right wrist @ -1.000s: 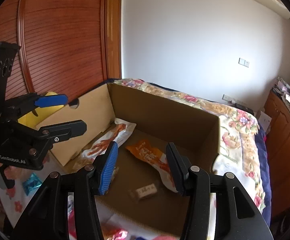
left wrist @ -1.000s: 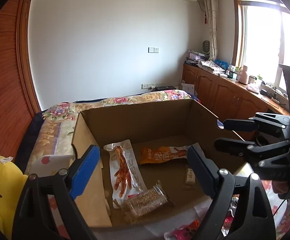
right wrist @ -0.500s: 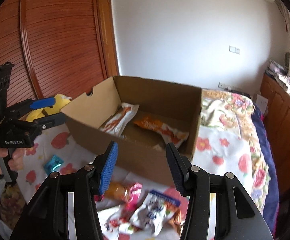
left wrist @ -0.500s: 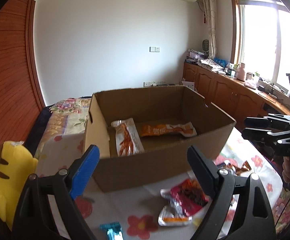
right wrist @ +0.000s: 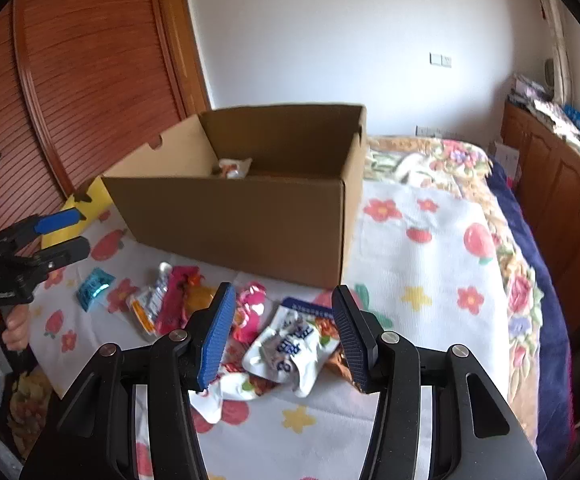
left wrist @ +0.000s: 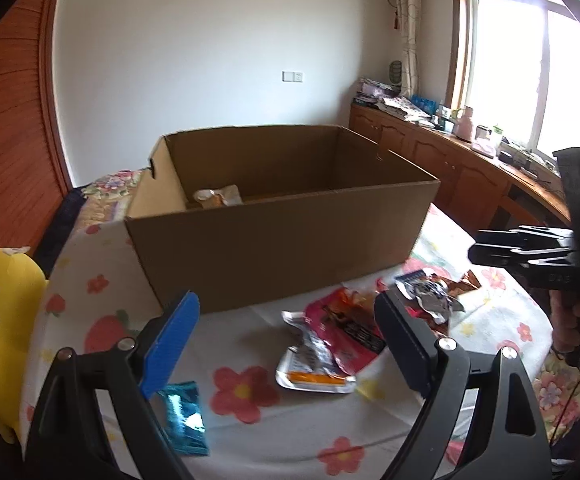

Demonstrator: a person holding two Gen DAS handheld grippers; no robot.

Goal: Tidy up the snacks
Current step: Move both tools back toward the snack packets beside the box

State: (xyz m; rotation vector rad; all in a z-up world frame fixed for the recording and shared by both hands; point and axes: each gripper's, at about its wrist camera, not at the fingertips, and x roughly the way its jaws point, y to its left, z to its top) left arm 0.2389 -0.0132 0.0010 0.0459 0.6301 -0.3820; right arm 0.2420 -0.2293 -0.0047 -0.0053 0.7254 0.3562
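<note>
Both the left gripper [left wrist: 285,340] and right gripper [right wrist: 283,332] hover with jaws apart and empty over loose snack packets [right wrist: 290,344] beside the cardboard box [right wrist: 249,224], positioned for picking

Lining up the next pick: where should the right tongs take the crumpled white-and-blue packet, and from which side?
Grip the white-and-blue packet across its raised, crumpled middle, coming down from above. It lies among other wrappers on the floral cloth, directly between the open right tongs, so its flat edges look harder to pinch.
</note>
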